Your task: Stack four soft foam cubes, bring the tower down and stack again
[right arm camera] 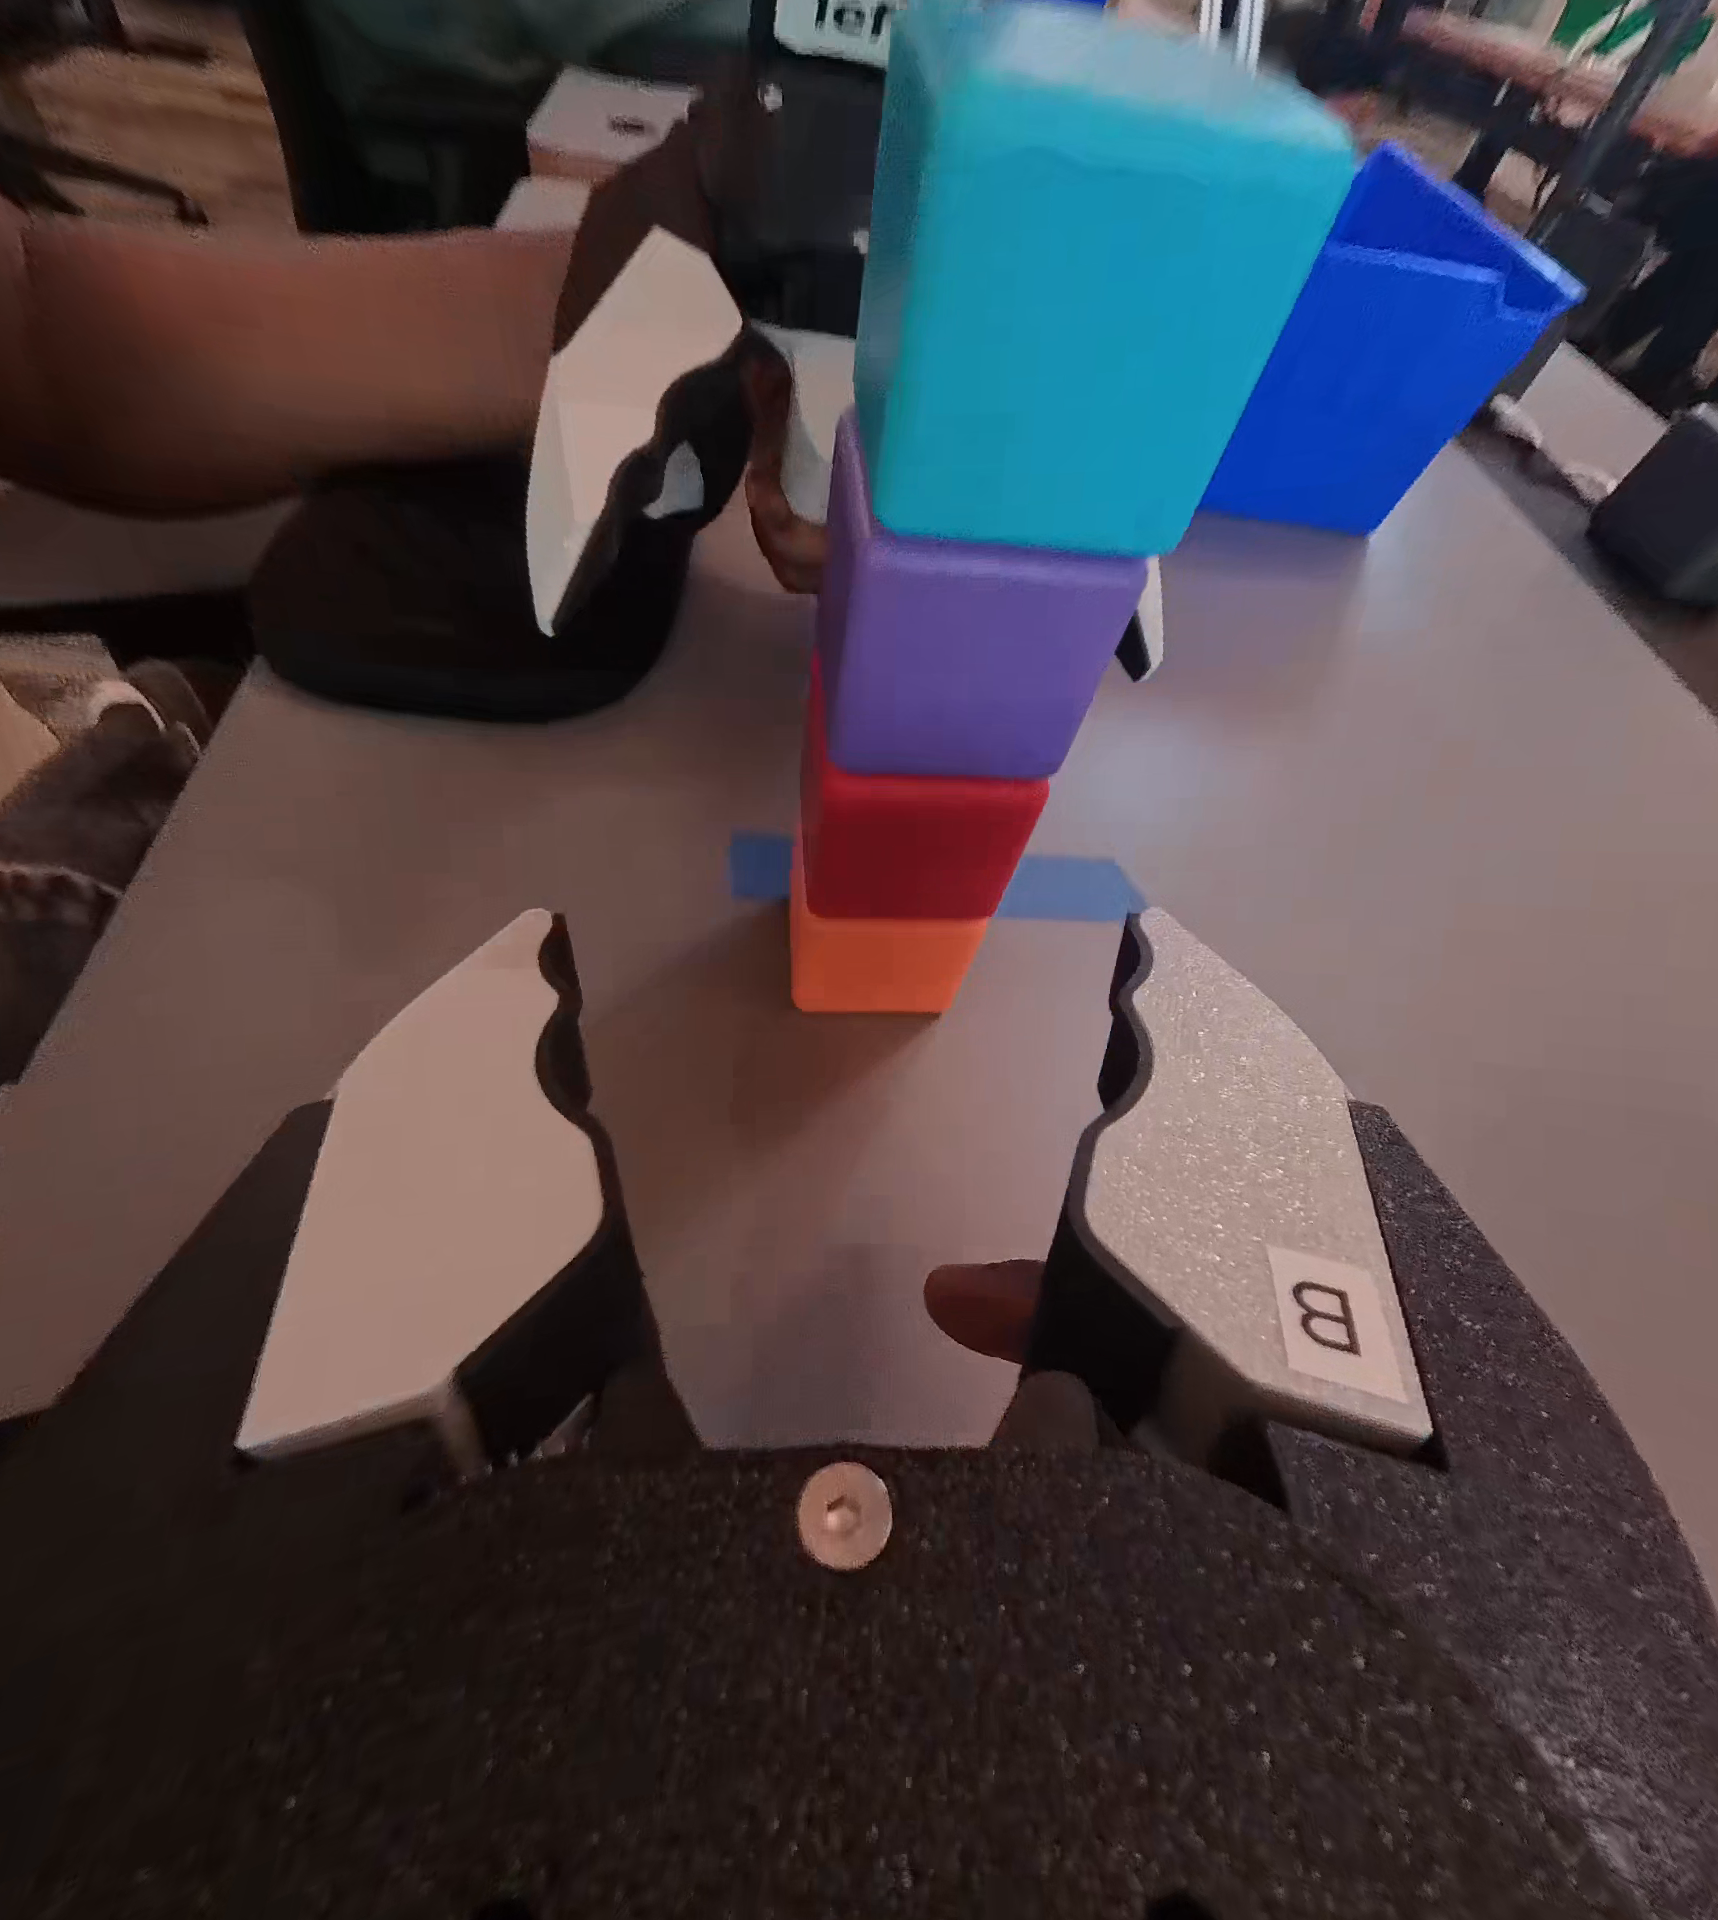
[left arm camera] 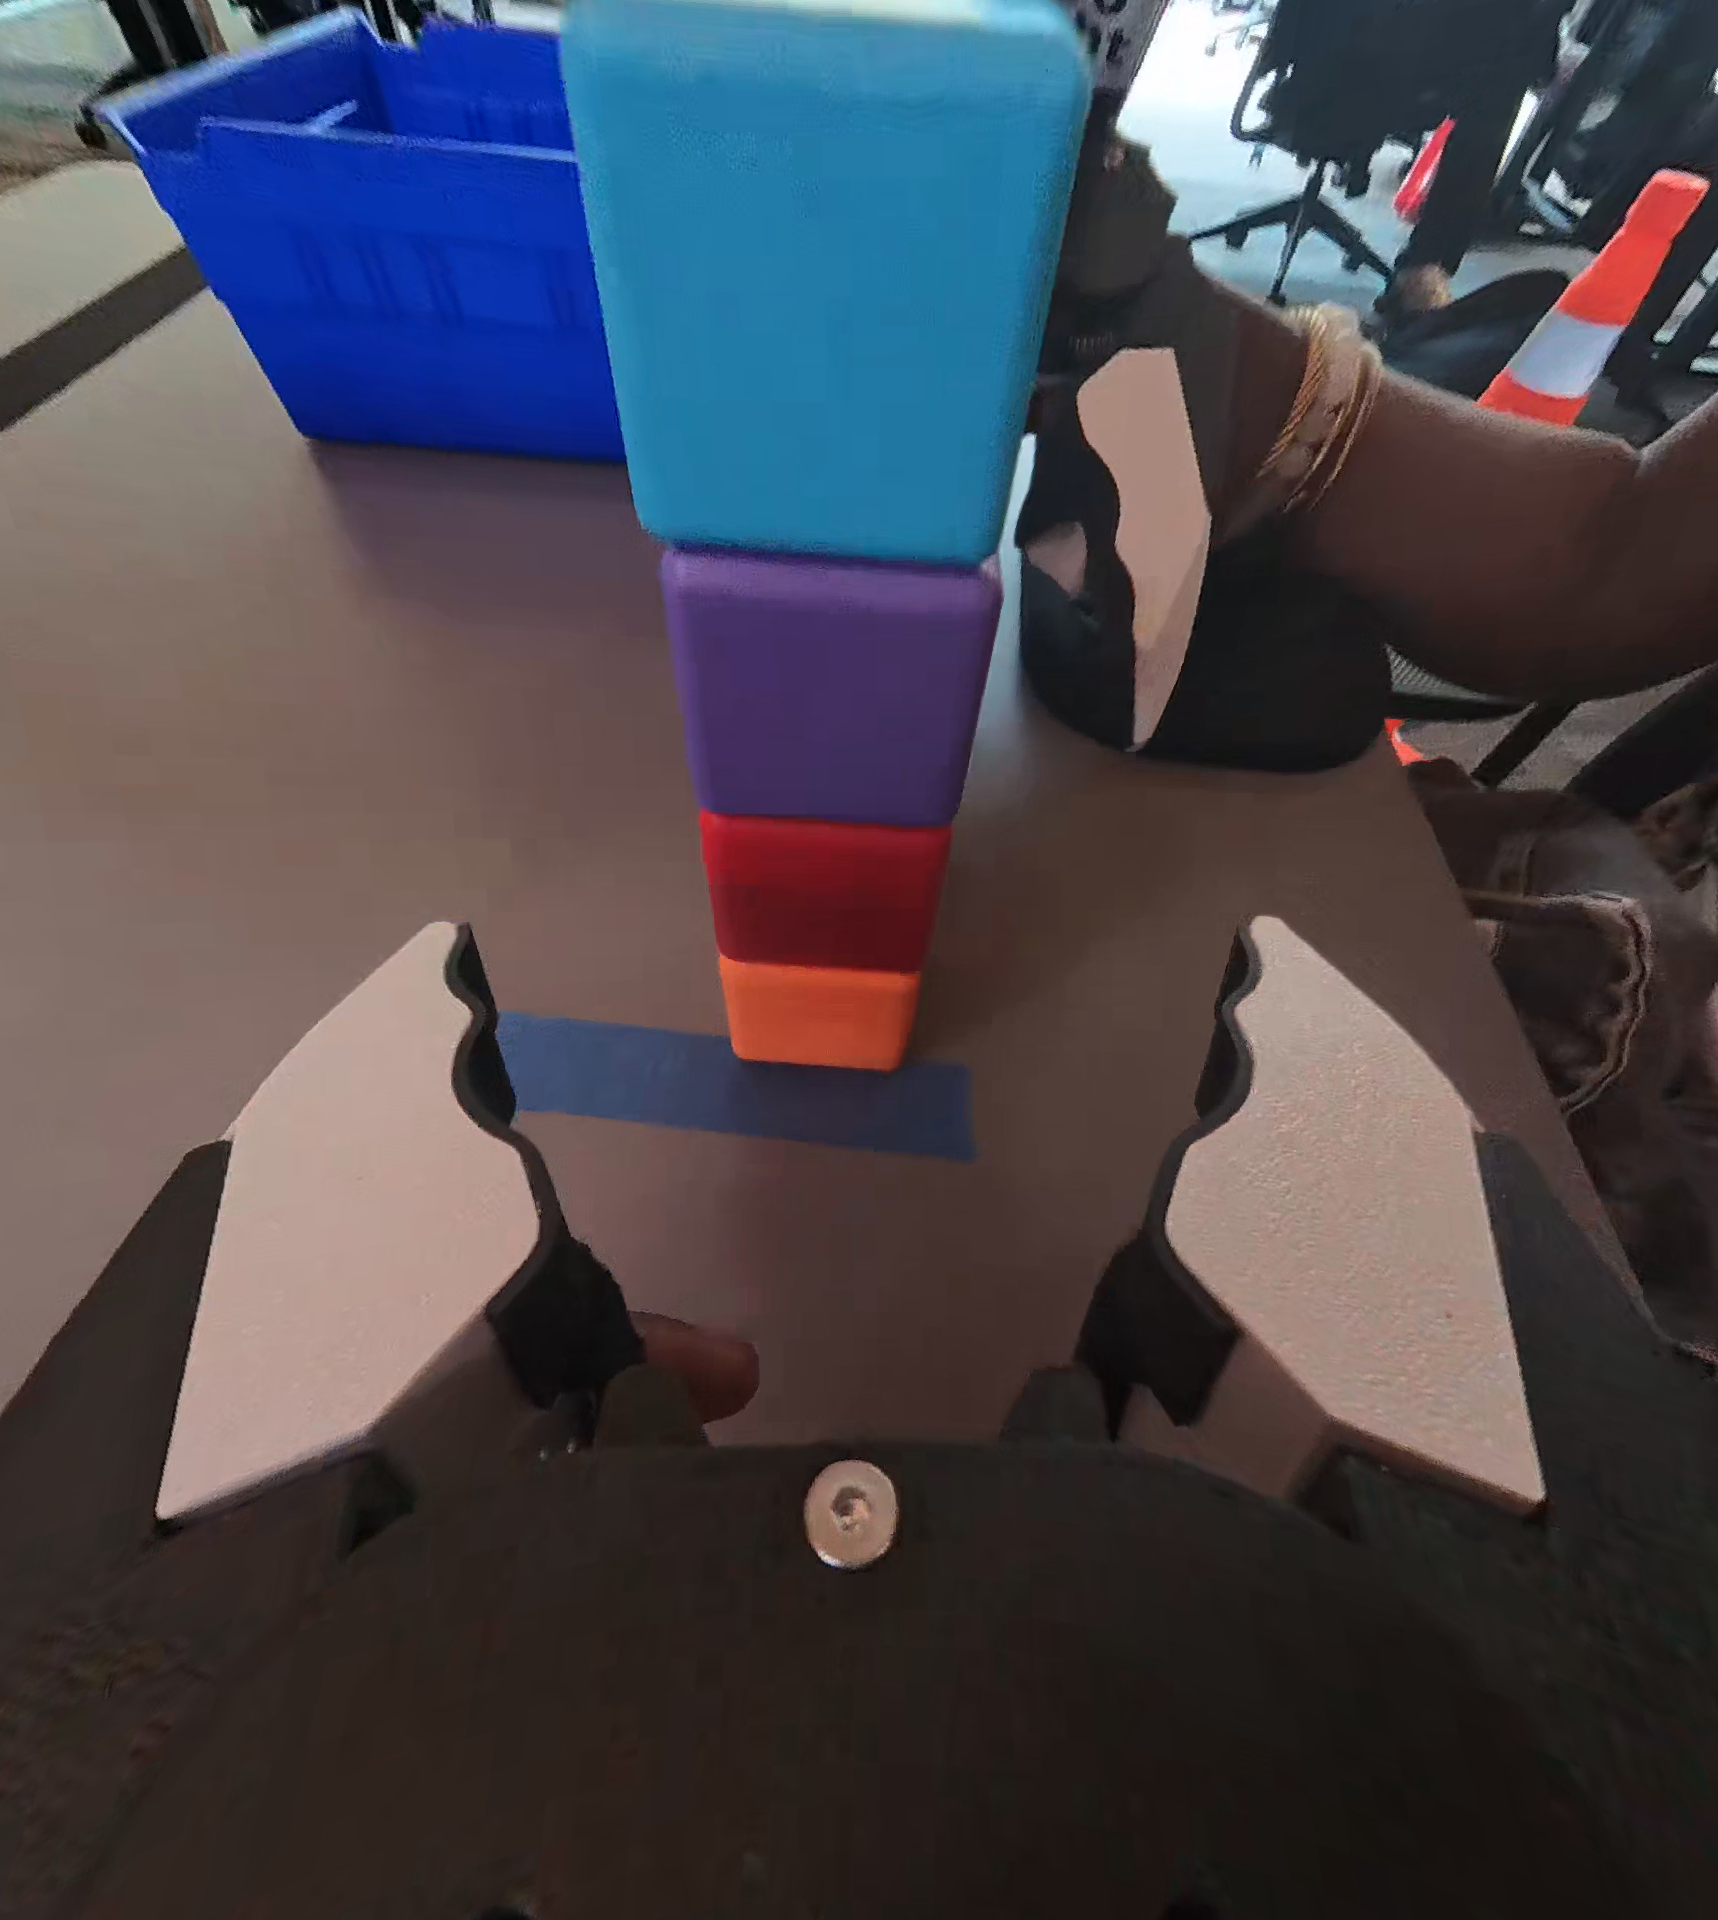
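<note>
Four foam cubes stand as a tower on the grey table: orange cube (left arm camera: 819, 1013) (right arm camera: 881, 966) at the bottom, red cube (left arm camera: 824, 888) (right arm camera: 917, 847), purple cube (left arm camera: 829, 686) (right arm camera: 969, 655), teal cube (left arm camera: 824, 281) (right arm camera: 1083, 301) on top. The tower stands beside a strip of blue tape (left arm camera: 741, 1086) (right arm camera: 1068, 888). The upper cubes sit a little offset in the right wrist view. My left gripper (left arm camera: 855, 971) is open and empty, short of the tower. My right gripper (right arm camera: 839, 961) is open and empty on the opposite side. Each gripper shows beyond the tower in the other's view.
A blue plastic bin (left arm camera: 367, 260) (right arm camera: 1385, 343) stands on the table behind the tower. A black box (right arm camera: 1707, 509) sits near the table's far edge. An orange traffic cone (left arm camera: 1603, 301) and office chairs stand off the table. A person's arms hold the grippers. My right fingertips sit around 7 cm from my left ones.
</note>
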The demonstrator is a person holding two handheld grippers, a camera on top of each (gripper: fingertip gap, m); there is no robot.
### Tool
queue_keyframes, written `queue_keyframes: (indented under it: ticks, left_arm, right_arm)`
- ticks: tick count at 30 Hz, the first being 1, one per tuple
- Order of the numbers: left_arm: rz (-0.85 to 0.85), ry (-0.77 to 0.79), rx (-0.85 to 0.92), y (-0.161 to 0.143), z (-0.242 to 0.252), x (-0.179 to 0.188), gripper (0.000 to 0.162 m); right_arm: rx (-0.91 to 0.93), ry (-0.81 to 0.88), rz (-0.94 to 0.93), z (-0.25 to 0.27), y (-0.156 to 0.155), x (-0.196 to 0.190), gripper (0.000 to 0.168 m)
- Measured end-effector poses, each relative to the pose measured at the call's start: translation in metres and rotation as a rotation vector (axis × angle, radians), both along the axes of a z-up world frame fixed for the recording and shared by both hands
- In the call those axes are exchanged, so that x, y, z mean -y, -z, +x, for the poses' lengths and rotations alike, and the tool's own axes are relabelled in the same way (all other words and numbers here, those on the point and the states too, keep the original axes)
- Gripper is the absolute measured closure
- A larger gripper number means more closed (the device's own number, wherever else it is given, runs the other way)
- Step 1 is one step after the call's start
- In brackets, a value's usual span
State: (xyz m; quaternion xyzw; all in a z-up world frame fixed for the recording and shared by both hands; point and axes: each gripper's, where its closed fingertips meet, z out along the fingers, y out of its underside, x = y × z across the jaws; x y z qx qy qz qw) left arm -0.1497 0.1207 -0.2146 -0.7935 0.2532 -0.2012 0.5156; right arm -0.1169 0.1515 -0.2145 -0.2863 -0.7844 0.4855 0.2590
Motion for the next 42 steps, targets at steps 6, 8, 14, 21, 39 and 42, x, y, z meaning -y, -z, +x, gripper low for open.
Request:
queue_keyframes:
  ticks: [6, 8, 14, 21, 39, 42]
  left_arm:
    - [0.066, 0.020, 0.042, -0.011, 0.008, -0.003, 0.034]
    - [0.148, 0.019, 0.108, -0.028, 0.010, -0.004, 0.036]
    - [0.395, -0.009, 0.387, -0.085, -0.001, 0.001, 0.046]
    - [0.386, -0.099, 0.367, -0.083, -0.016, -0.004, 0.054]
    - [0.235, -0.089, 0.145, -0.037, 0.011, -0.027, 0.112]
    - [0.236, -0.088, 0.143, -0.037, 0.011, -0.027, 0.112]
  right_arm:
    - [-0.038, 0.003, -0.083, -0.004, -0.013, 0.005, 0.070]
    - [-0.109, 0.006, -0.158, -0.006, -0.031, 0.007, 0.070]
    - [-0.313, 0.017, -0.380, -0.006, -0.082, 0.006, 0.070]
    - [-0.284, 0.013, -0.396, -0.007, -0.085, 0.007, 0.069]
    - [0.308, -0.053, 0.470, -0.039, -0.092, 0.016, 0.108]
    - [0.323, -0.096, 0.524, -0.040, -0.090, 0.019, 0.123]
